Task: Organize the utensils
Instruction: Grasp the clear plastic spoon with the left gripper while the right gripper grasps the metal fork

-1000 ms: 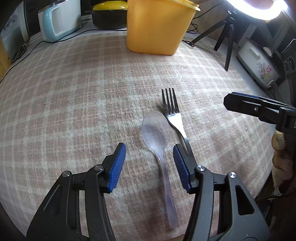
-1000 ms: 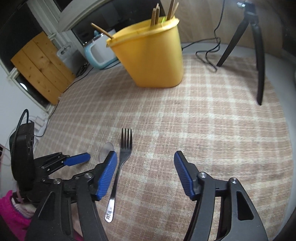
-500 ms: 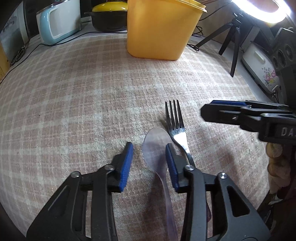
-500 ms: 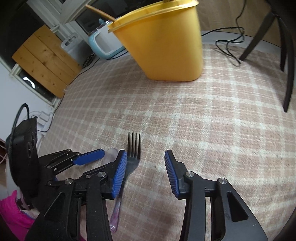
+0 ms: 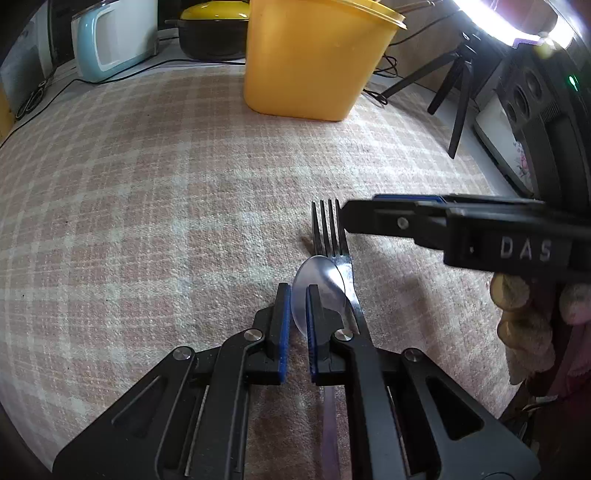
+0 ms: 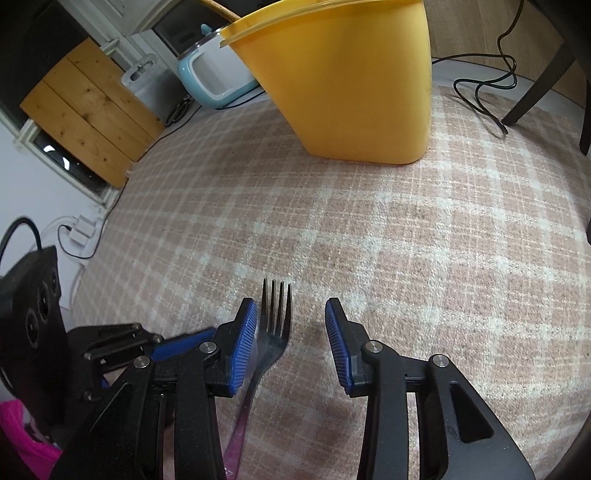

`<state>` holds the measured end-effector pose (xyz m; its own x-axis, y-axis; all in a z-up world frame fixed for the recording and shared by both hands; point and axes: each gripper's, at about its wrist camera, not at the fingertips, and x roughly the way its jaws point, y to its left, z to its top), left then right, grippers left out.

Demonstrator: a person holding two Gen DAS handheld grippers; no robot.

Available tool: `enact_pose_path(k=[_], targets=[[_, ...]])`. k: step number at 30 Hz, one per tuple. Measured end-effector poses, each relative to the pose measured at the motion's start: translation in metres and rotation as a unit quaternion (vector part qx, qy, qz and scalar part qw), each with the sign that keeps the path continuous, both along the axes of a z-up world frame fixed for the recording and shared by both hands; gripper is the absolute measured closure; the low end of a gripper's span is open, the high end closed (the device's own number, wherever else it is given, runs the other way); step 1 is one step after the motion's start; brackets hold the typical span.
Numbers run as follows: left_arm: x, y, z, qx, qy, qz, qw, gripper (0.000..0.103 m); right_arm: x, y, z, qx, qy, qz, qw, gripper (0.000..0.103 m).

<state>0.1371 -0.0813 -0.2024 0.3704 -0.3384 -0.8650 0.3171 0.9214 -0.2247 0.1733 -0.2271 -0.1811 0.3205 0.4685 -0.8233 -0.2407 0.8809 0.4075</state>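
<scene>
A clear plastic spoon (image 5: 323, 275) and a metal fork (image 5: 330, 229) lie side by side on the checked cloth. My left gripper (image 5: 295, 295) has closed on the spoon, its blue pads squeezing the bowl near the neck. The spoon's bowl overlaps the fork. My right gripper (image 6: 290, 328) is open and low over the cloth, with the fork (image 6: 275, 317) head between its pads, close to the left pad; it crosses the left wrist view (image 5: 461, 225) from the right. A tall yellow container (image 5: 314, 59) holding wooden sticks stands at the back, also in the right wrist view (image 6: 354, 81).
A light blue appliance (image 5: 114, 40) and a dark pot with a yellow lid (image 5: 210, 26) stand behind the container. A black tripod (image 5: 450, 92) with cables stands at the back right, under a ring light. The cloth's front edge drops off near me.
My left gripper moved forward along the spoon and closed from wide open onto it. My right gripper came down and left over the fork and narrowed its opening.
</scene>
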Motion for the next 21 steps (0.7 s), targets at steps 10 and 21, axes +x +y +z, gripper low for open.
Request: enact_pose_path(k=[10,21], targets=[[-0.003,0.009,0.006,-0.019,0.013,0.002,0.9997,0.067,0.009,0.007,-0.012,-0.006,0.012,0.011,1.0,0.067],[-0.008,-0.004,0.0,0.024,-0.023,-0.02,0.9992,0.085,0.011,0.023,-0.014,-0.02,0.001,0.03,0.999,0.085]])
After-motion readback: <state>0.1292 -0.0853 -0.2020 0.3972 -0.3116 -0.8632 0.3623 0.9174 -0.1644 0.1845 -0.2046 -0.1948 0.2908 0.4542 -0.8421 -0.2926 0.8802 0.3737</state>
